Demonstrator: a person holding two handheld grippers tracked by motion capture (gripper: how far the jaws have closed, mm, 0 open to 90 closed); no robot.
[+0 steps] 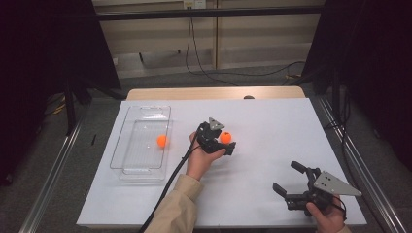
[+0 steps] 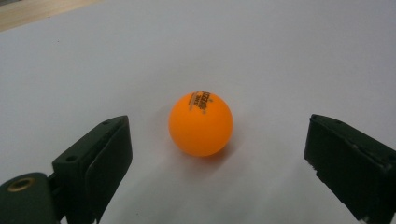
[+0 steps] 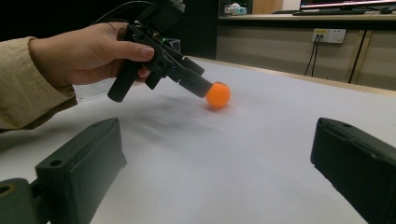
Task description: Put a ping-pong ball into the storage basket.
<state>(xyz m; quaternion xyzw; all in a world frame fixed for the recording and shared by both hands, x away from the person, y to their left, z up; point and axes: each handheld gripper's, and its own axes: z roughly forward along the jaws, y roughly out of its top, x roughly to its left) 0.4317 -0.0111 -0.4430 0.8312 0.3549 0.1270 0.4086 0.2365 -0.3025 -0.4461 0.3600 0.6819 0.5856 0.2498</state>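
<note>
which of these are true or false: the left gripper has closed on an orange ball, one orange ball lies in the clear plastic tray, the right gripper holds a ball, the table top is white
1. The left gripper has closed on the small orange ball on the table. False: its jaws stand open either side, not touching it.
2. Another orange ball lies in the clear plastic tray. True.
3. The right gripper holds a ball. False: its jaws are open and empty.
4. The table top is white. True.

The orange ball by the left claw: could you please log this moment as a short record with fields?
ball near claw: orange ball on the white table, between the jaws, untouched
left claw: open, around that ball
right claw: open, holding nothing, apart near the table's front edge
clear tray: left of the left claw, holds a second orange ball
</note>
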